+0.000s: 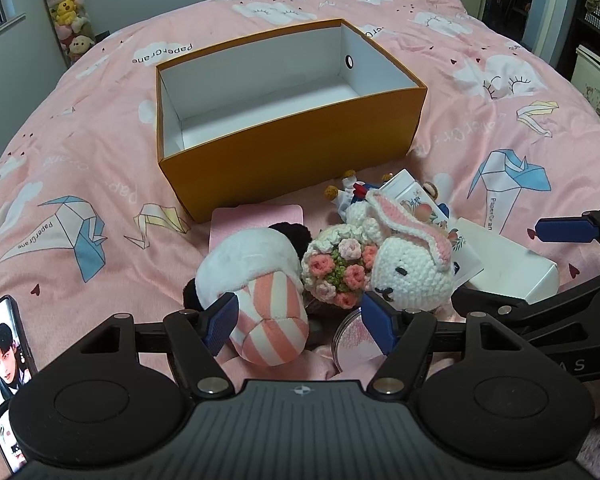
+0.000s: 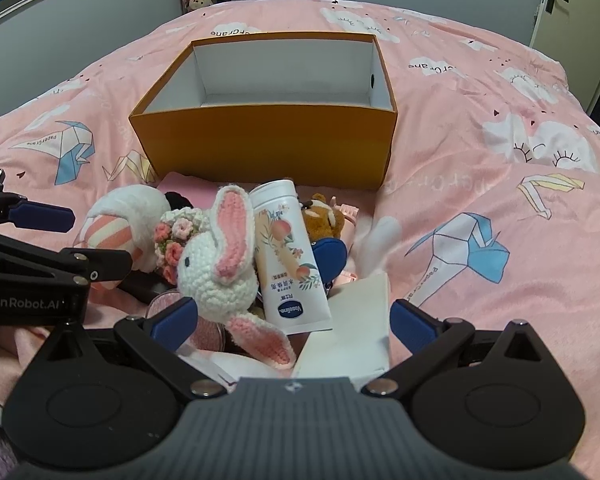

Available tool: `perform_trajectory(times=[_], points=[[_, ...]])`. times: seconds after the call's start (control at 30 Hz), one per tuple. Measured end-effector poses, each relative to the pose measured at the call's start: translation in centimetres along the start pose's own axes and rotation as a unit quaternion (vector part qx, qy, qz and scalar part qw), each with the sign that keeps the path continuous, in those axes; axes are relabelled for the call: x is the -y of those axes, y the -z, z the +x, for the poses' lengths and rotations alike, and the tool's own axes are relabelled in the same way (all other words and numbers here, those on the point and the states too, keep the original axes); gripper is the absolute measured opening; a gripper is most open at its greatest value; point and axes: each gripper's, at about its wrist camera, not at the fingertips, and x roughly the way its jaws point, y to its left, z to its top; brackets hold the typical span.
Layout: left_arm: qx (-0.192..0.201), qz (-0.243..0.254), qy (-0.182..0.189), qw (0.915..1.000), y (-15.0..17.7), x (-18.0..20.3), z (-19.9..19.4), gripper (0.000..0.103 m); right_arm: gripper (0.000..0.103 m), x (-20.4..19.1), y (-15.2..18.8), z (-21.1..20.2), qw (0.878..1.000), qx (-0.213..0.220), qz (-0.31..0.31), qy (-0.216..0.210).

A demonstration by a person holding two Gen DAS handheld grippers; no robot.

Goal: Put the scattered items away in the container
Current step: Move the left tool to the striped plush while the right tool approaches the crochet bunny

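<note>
An orange box (image 1: pixel 292 136) with a white inside is seen on the pink bedspread (image 1: pixel 80 152), toward the middle of the bed; no items are seen inside it, though the near part of its floor is hidden by the near wall. The pile of items is heaped just in front of the box's near wall.

The left gripper (image 1: pixel 300 322) is held wide open low over the pile, nothing gripped. A striped plush toy (image 1: pixel 260 292) is framed between its fingers; contact with the left pad cannot be judged. A crochet rabbit (image 1: pixel 408 268) with a flower bouquet (image 1: pixel 336 272) is seen beside it. A round pink compact (image 1: pixel 356 344) is half hidden under the right finger. A pink card (image 1: pixel 256 220) is mostly covered by the plush.

The right gripper (image 2: pixel 292 320) is also held wide open, empty, over the rabbit's lower ear, a lotion tube (image 2: pixel 288 256) and a white box (image 2: pixel 352 328) cut off by the gripper body. A brown bear toy (image 2: pixel 324 216) is largely hidden behind the tube; small pieces near it are too hidden to be named.

A phone (image 1: pixel 4 344) is cut off at the left frame edge.
</note>
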Motion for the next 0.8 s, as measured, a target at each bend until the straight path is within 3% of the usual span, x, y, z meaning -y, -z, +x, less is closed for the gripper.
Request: perform_trajectory(times=[0.8], points=[[-0.006,0.000,0.000,1.0000,0.11,-0.11,0.29,0.080,0.103,0.06,-0.05,0.39,1.000,-0.010,0.001,-0.006]])
